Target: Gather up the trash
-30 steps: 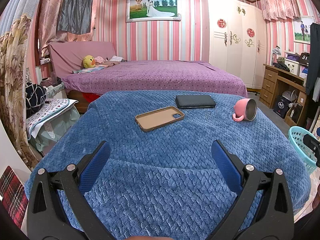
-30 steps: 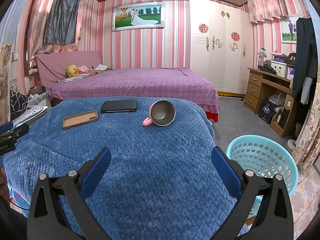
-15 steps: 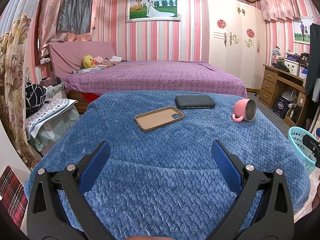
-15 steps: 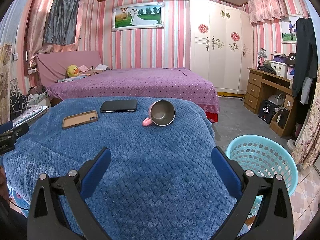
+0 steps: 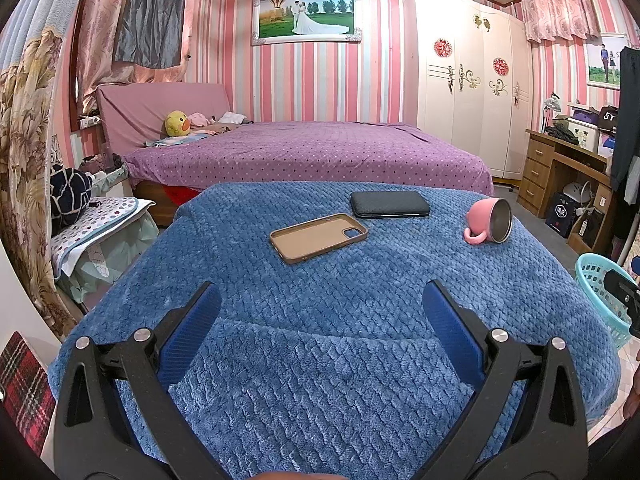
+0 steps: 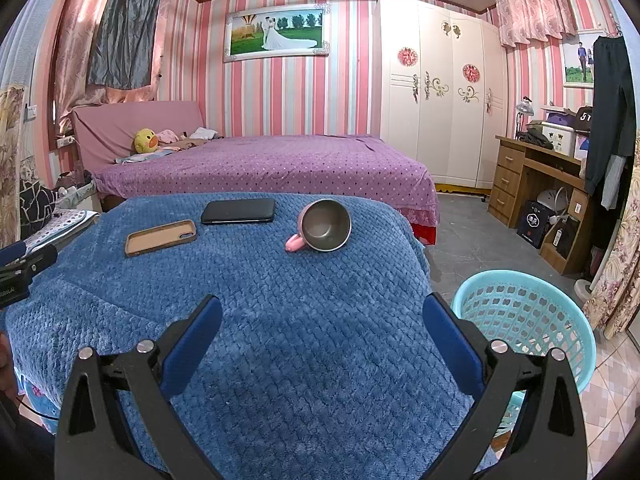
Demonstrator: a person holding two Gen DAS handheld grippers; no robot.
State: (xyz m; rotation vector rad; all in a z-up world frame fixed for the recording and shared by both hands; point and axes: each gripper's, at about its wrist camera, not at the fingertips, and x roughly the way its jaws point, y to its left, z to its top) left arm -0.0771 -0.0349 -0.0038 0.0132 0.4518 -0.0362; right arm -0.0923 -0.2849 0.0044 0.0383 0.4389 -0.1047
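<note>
Two hand-held grippers hover over a table draped in a blue quilted blanket (image 5: 320, 320) in a pink-striped bedroom. The left gripper (image 5: 322, 304) has its blue-padded fingers (image 5: 192, 328) spread wide with nothing between them, poised above the blanket's near edge; the right gripper (image 6: 322, 306) is likewise spread wide and empty, over the blanket's near right corner. On the blanket's far half lie three things: a tan phone case (image 5: 318, 237), face up with its inside showing; a black phone (image 5: 390, 204) just behind the case and to its right, close to it but apart; and a pink mug (image 5: 490, 226) tipped on its side well to the right of the phone, its handle resting on the blanket and its steel-lined mouth turned toward the right gripper's camera (image 6: 322, 230). A light blue plastic basket (image 6: 524, 320) stands on the floor beside the blanket's right edge, just past the right gripper's right finger; what lies at its bottom cannot be made out. Beyond the blanket's far edge stands a bed with a purple dotted cover (image 5: 304, 152), a yellow plush duck (image 5: 177, 124) at its head. A white wardrobe (image 6: 436, 96) and a wooden desk (image 6: 532, 184) stand to the right of the blanket, along the wall.
</note>
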